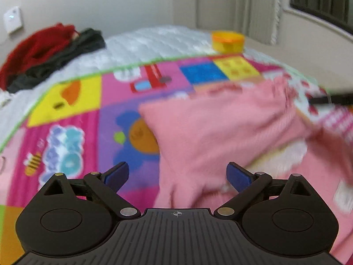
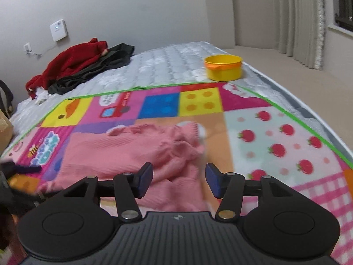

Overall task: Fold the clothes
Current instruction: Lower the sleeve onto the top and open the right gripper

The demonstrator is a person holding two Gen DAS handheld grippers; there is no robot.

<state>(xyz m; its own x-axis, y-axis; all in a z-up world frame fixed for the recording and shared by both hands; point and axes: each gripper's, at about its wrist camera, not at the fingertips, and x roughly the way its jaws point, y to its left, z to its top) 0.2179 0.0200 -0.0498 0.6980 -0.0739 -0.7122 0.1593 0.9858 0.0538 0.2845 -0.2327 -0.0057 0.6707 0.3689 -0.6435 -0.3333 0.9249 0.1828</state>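
A pink knitted garment (image 1: 216,128) lies partly folded on a colourful play mat (image 1: 66,101) spread over a bed. My left gripper (image 1: 177,176) is open just above the garment's near left part, holding nothing. In the right wrist view the same pink garment (image 2: 123,150) lies crumpled on the mat (image 2: 275,137). My right gripper (image 2: 179,181) is open over the garment's near right edge and holds nothing. The other gripper shows as a dark blur at the left edge of the right wrist view (image 2: 19,169).
A yellow bowl (image 2: 223,67) stands on the white quilted mattress (image 2: 167,64) beyond the mat. A red garment (image 2: 72,61) and a dark garment (image 2: 97,68) are piled at the far left by the wall. A cardboard box (image 2: 4,128) sits at the left edge. Beige floor lies right of the bed.
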